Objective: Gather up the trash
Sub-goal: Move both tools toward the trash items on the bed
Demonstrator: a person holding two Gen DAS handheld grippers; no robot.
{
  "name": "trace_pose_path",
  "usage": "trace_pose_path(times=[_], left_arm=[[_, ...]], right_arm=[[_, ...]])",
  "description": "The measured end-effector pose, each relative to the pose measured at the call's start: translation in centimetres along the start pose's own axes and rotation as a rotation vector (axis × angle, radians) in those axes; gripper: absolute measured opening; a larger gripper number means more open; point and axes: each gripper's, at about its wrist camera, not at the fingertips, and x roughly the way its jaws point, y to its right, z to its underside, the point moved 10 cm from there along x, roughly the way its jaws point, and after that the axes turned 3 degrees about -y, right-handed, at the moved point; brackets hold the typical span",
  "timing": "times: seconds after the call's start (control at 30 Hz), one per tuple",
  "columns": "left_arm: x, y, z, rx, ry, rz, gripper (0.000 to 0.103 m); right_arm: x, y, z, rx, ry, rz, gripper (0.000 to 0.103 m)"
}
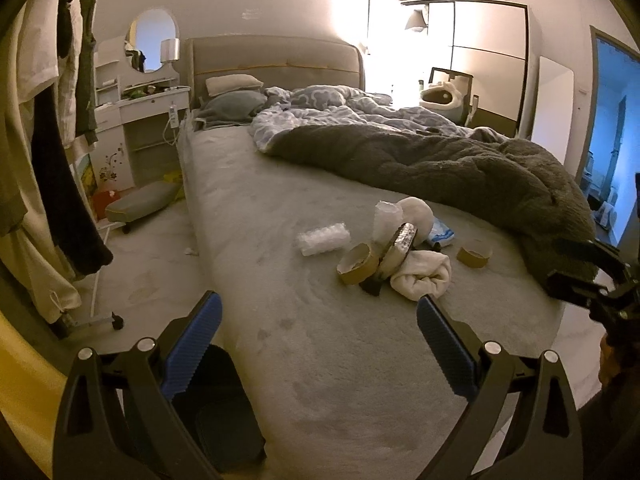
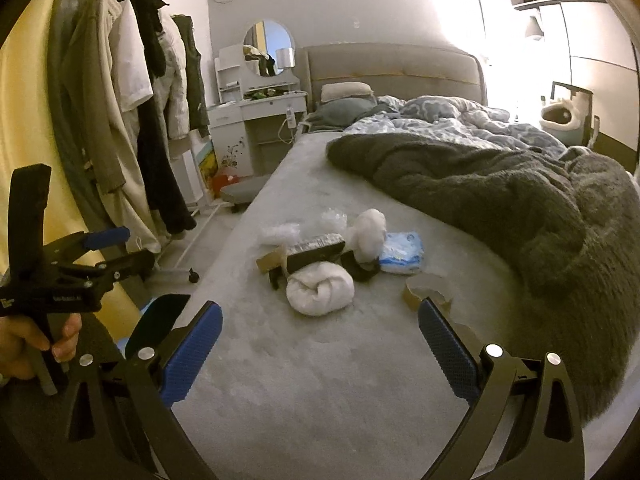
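Bedroom, grey bed (image 1: 320,360) with a small trash pile; both grippers spread wide, holding nothing.
Left gripper (image 1: 318,344), right gripper (image 2: 320,350): white rolled cloth (image 2: 320,294) looks soft and light, pinch its middle; tape roll core (image 1: 357,264) looks stiff, take its rim.

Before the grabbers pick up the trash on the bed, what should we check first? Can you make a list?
1. Left gripper open and holding nothing: ok.
2. Right gripper open and holding nothing: ok.
3. Trash pile in plain sight on the bed: ok.
4. Nearest piece, the torn tape roll, has free room around it: ok.
5. Grey blanket clear of the pile: ok.
6. Bag or bin ready for the trash: cannot tell.
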Motion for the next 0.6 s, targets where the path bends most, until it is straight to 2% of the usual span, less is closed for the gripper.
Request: trace_pose_path(times=[0.3,0.43,0.6], left_arm=[[2.0,-0.6,0.1,0.014,-0.049,0.061,0.096],[3.3,-0.9,0.3,-0.004,-0.080,0.101,0.088],[4.6,-0.9,0.3,-0.031,-0.102,0.158,0.086]], right_arm=[[2.5,-1.2,-1.1,-0.048,-0.029,-0.042,0.095],[3.9,-1.6,-1.4,-0.065,-0.047,-0.079,0.094],[5.6,-1.7,-1.9,-0.071,-0.073,-0.121,0.094]])
